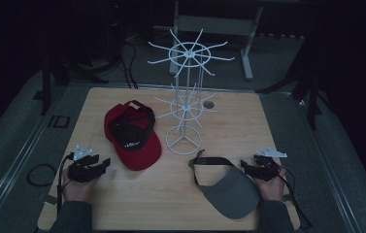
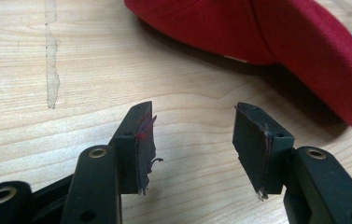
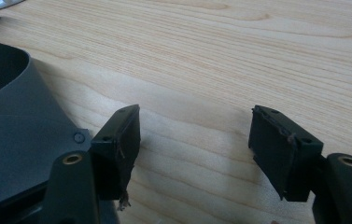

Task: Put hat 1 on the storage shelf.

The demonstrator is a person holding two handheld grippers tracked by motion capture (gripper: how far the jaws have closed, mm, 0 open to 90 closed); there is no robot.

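Though logo illegible, red cap (image 1: 133, 136) beside left tongs (image 1: 104, 163)

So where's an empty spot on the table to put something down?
Bare wood lies along the front edge of the table, between the red cap and the grey visor. The far right corner behind the visor is free too. The middle is crowded by the white rack.

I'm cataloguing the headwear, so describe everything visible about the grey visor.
The grey visor lies flat on the wooden table, near its front right, brim toward the person. It looks like soft fabric, with a dark open strap looping up behind the brim and no crown. The open right gripper sits at its right edge; its jaws hold nothing.
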